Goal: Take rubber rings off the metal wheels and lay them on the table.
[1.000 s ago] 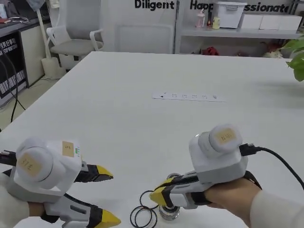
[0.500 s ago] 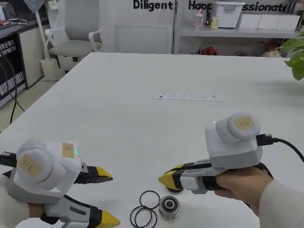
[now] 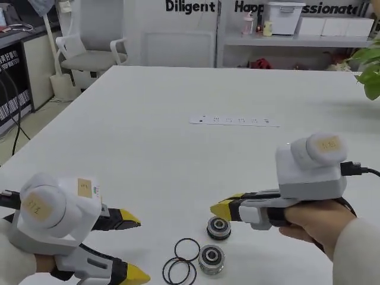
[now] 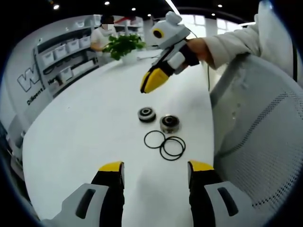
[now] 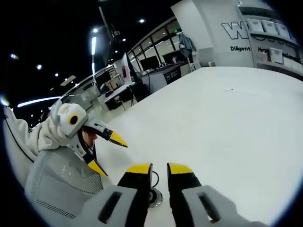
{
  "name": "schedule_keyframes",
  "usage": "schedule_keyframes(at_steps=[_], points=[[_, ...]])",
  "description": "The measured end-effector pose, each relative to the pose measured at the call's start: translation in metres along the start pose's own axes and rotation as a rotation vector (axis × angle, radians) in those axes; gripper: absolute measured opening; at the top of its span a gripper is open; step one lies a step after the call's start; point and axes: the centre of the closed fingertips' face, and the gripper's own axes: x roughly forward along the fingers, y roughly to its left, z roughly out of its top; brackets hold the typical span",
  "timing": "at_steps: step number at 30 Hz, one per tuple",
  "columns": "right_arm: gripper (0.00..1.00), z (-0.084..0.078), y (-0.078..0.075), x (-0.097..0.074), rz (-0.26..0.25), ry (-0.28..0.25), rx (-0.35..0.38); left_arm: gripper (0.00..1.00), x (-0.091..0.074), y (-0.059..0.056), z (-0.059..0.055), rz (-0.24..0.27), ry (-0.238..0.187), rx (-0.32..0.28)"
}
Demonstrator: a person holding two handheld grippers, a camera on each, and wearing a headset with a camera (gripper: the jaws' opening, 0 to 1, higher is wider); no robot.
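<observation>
The left gripper (image 3: 135, 244) is hovering low over the near edge of the tabletop (image 3: 178, 119), its jaws spread wide and empty, probably waiting to steady a wheel. The right gripper (image 3: 221, 209) is hanging just above the farther metal wheel (image 3: 219, 227), jaws pulled nearly shut on nothing. Three rubber rings (image 3: 187, 249) are lying flat beside the nearer metal wheel (image 3: 211, 257), two of them overlapping (kept close, likely so none strays). The farther wheel is showing a darker rim, so it may be wearing a ring yet. The rings are going straight onto the tabletop. A lidded bin (image 3: 287, 18) is sitting on the far shelf (image 3: 249, 40), its contents hidden.
</observation>
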Motion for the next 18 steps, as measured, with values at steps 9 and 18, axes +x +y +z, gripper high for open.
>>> schedule_keyframes(at_steps=[9,18], points=[[0.22,0.000,-0.006,-0.005,-0.007,-0.016,0.002,0.56,-0.001,0.004,0.000,0.014,-0.007,-0.023],[0.40,-0.005,0.000,-0.001,0.029,0.005,-0.046,0.61,-0.005,0.011,0.008,0.043,-0.053,-0.080]])
